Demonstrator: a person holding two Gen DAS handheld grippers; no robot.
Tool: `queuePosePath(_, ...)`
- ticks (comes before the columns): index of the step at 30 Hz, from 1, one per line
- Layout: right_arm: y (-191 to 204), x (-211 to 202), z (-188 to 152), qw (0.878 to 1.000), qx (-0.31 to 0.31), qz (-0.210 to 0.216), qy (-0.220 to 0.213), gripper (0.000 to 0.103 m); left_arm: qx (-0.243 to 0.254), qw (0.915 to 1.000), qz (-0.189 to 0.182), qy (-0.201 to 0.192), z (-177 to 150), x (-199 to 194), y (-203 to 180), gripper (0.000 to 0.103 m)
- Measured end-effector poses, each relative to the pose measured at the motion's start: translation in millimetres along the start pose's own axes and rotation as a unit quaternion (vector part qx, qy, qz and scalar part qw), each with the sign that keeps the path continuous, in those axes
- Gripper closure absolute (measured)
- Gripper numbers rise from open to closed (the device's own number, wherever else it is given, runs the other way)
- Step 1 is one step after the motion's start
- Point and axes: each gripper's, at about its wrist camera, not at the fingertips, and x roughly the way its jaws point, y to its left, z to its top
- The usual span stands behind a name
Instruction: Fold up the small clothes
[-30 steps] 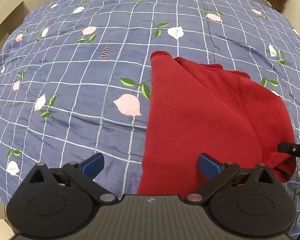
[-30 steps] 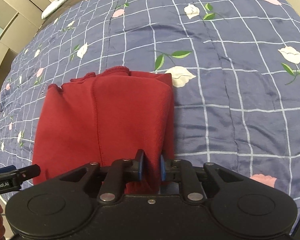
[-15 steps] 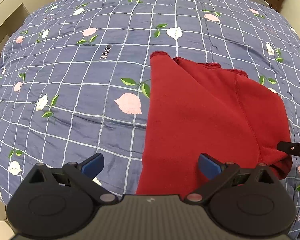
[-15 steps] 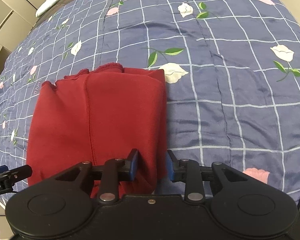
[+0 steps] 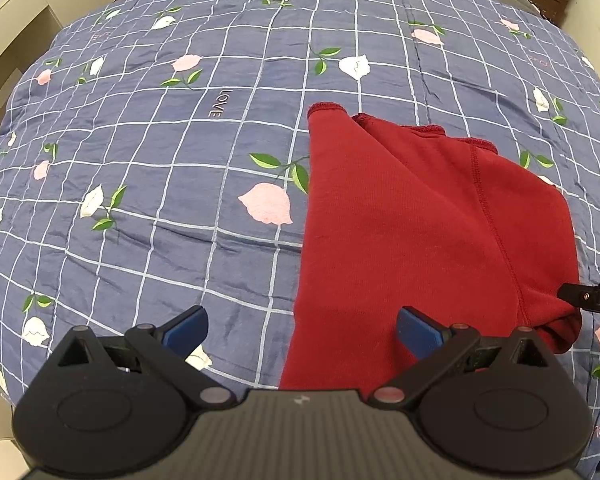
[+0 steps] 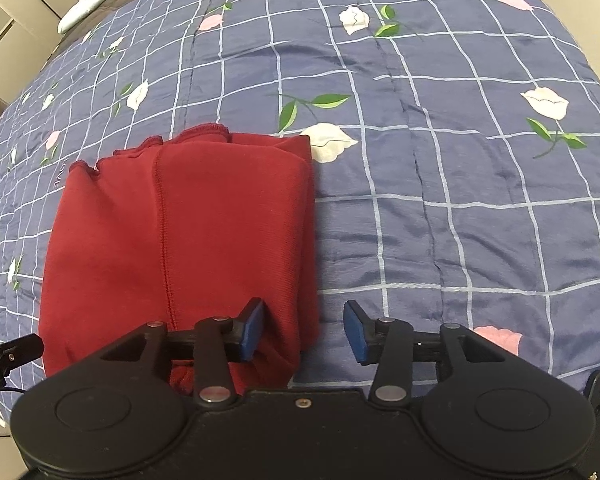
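On the blue checked floral quilt (image 5: 148,184) lay a folded red garment (image 5: 400,232), its stitched seam running lengthwise and its hemmed edges at the far end. Over its near right corner the right claw (image 6: 304,330) stood apart, gripping nothing. Wide apart too, the left claw (image 5: 302,330) straddled the garment's near left edge.

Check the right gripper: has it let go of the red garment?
Yes. The right gripper has opened; its fingers have spread apart off the red garment's near edge, which stays on the quilt.
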Motion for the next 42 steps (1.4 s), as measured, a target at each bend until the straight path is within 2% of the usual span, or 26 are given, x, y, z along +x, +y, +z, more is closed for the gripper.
queuePosePath(5,0,-3,1,1.0,0.001,-0.001,-0.001,0.048,-0.001,1.0,0.0,0.0,0,-1,0,0.001)
queuePosePath(12,7,-18,7,1.0,-0.007,0.012,-0.01,0.017,-0.002,1.0,0.0,0.0,0,-5,2,0.001)
queuePosePath(15,11,-24,10,1.0,-0.009,0.022,-0.014,0.007,0.0,1.0,0.002,-0.002,2,-9,0,0.001)
queuePosePath(18,16,-30,14,0.999,-0.013,0.03,-0.015,0.001,0.001,1.0,0.002,-0.003,4,-12,-1,0.001)
queuePosePath(21,22,-33,17,1.0,-0.02,0.023,-0.003,0.001,0.001,1.0,0.002,-0.005,6,-15,-2,0.001)
queuePosePath(25,34,-40,22,0.999,-0.034,-0.008,0.012,0.001,-0.004,1.0,0.002,-0.003,6,-17,1,0.001)
queuePosePath(32,59,-58,28,0.998,-0.047,-0.047,0.007,0.001,-0.008,0.9999,0.012,0.003,8,-16,8,0.001)
queuePosePath(42,82,-71,43,0.997,-0.065,-0.039,-0.021,0.001,-0.026,0.9991,0.028,0.019,15,-6,20,0.001)
